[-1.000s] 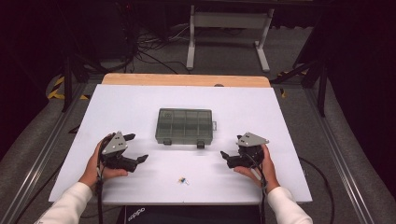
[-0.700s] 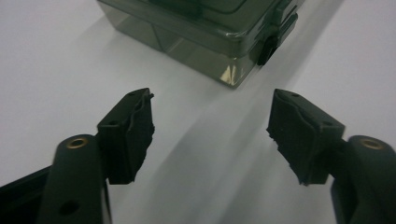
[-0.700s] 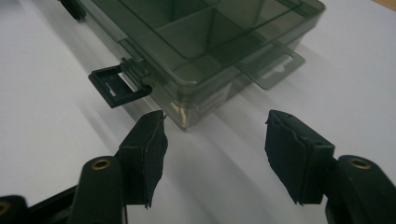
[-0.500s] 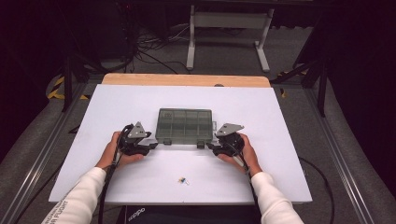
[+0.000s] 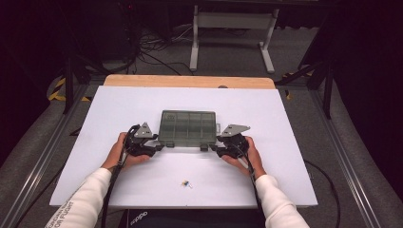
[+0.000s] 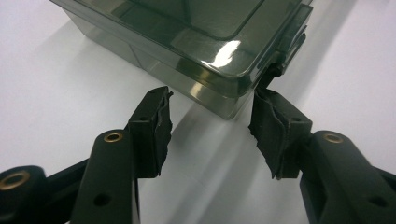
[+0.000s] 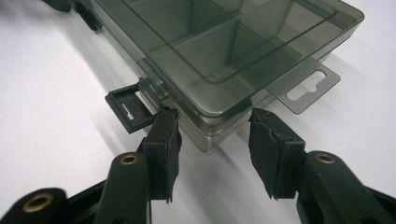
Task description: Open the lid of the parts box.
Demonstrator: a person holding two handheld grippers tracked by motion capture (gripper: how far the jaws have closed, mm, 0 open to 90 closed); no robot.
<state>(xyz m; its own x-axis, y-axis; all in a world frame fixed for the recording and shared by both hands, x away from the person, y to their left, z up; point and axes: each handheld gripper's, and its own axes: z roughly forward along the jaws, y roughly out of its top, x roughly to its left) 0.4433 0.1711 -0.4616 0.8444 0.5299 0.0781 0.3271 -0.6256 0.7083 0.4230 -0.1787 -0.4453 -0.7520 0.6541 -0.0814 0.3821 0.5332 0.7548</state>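
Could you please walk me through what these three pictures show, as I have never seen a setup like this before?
There is no robot here: a person holds a hand-operated two-jaw gripper in each hand. The high view comes from a fixed camera above the table; the left gripper and right gripper reach in from the bottom.

The other two pictures come from small cameras riding on the grippers, looking along their black jaws.

On the white table lies a smoky transparent compartment box with its lid down; one black latch sticks out at its front. A tiny part lies nearer the person; what it is cannot be told.

Nothing is held. Both grippers are open, each with its jaws either side of a near corner of the box.
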